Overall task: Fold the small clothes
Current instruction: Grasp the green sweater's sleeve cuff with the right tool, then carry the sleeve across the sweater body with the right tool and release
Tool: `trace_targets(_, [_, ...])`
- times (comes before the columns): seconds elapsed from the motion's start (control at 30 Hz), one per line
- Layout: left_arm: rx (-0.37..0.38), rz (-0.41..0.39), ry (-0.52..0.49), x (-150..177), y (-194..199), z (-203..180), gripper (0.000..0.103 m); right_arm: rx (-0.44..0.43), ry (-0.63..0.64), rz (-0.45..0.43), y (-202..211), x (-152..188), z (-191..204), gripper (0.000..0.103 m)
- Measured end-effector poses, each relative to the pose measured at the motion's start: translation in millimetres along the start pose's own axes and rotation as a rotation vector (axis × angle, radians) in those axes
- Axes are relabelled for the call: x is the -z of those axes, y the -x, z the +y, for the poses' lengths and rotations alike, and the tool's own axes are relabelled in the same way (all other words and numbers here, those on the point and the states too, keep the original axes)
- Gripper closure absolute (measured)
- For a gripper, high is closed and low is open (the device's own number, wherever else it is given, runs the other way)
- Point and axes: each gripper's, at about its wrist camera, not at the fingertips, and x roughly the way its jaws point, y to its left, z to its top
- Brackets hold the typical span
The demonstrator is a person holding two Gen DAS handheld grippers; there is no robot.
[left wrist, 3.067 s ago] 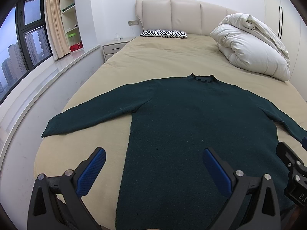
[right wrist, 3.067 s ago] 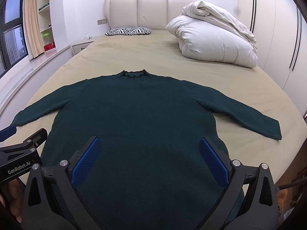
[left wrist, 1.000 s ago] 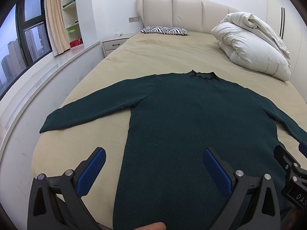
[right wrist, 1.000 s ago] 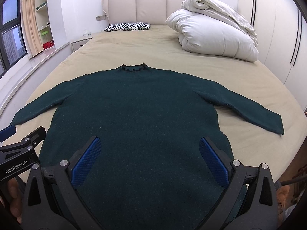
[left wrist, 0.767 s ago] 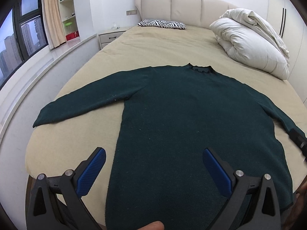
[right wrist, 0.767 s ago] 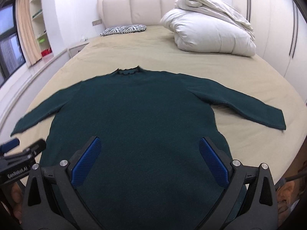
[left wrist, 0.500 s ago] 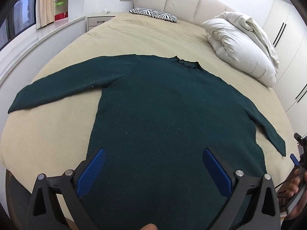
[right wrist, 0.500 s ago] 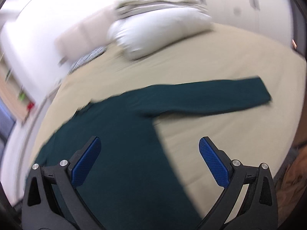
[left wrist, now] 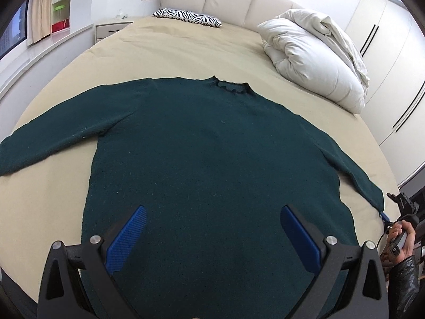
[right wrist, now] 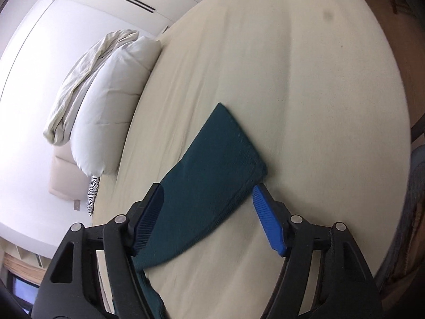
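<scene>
A dark green long-sleeved sweater lies flat on the beige bed, collar toward the headboard and both sleeves spread out. My left gripper hovers open over the sweater's hem with nothing between its blue pads. My right gripper is rolled on its side at the right sleeve cuff. Its jaws are closing with the sleeve lying between them, and the pads are not visibly pressing it. In the left wrist view the right gripper shows at the bed's right edge, held in a hand.
A bundled white duvet lies at the bed's far right, and a zebra-print pillow sits by the headboard. A nightstand and a window ledge stand to the left, white wardrobes to the right. The bed's edge drops off just beyond the cuff.
My right gripper swung from over the sweater's body out to the right sleeve cuff, rolled sideways and narrowed its jaws. My left gripper tipped downward and shifted a little over the hem.
</scene>
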Motion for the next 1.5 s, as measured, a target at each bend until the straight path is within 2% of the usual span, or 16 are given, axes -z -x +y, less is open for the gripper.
trace_targets(0.1, [0.034, 0.017, 0.024, -2, -6, 7, 0.0, -0.034, -0.059, -0.002, -18, -22, -20, 0.041])
trace_targets(0.23, [0.059, 0.033, 0.052, -1, -11, 15, 0.0, -0.033, -0.074, -0.013, -29, -31, -25, 0.044])
trace_targets(0.27, [0.067, 0.032, 0.061, 0, -11, 16, 0.0, -0.02, -0.092, -0.012, -29, -27, -20, 0.048])
trace_targets(0.33, [0.091, 0.038, 0.075, 2, -12, 18, 0.0, 0.034, -0.139, -0.003, -22, -18, -12, 0.047])
trace_targets(0.47, [0.118, 0.051, 0.071, 2, -14, 16, 0.0, 0.085, -0.136, -0.007, -9, -4, -9, 0.047])
trace_targets(0.57, [0.135, 0.048, 0.073, 3, -13, 15, 0.0, 0.081, -0.161, -0.002, -8, -1, -15, 0.047])
trace_targets(0.73, [0.138, 0.033, 0.071, 3, -10, 17, 0.0, 0.027, -0.181, -0.022, -23, -12, -18, 0.045])
trace_targets(0.8, [0.138, 0.028, 0.077, 2, -11, 19, 0.0, 0.007, -0.142, -0.034, -27, -17, -11, 0.047])
trace_targets(0.87, [0.143, 0.027, 0.08, 1, -12, 20, 0.0, 0.001, -0.101, -0.024, -32, -22, -6, 0.064])
trace_targets(0.97, [0.149, 0.02, 0.087, -1, -12, 23, 0.0, -0.01, -0.095, -0.023, -35, -25, -6, 0.08])
trace_targets(1.23, [0.16, 0.024, 0.108, -1, -14, 31, 0.0, -0.082, -0.032, -0.088, -2, -12, 4, 0.087])
trace_targets(1.37, [0.166, 0.019, 0.11, -2, -15, 30, 0.0, -0.043, 0.074, -0.098, 10, -1, 32, 0.088])
trace_targets(1.5, [0.183, 0.009, 0.106, -7, -15, 29, 0.0, -0.049, 0.199, -0.07, 8, 24, 88, 0.088])
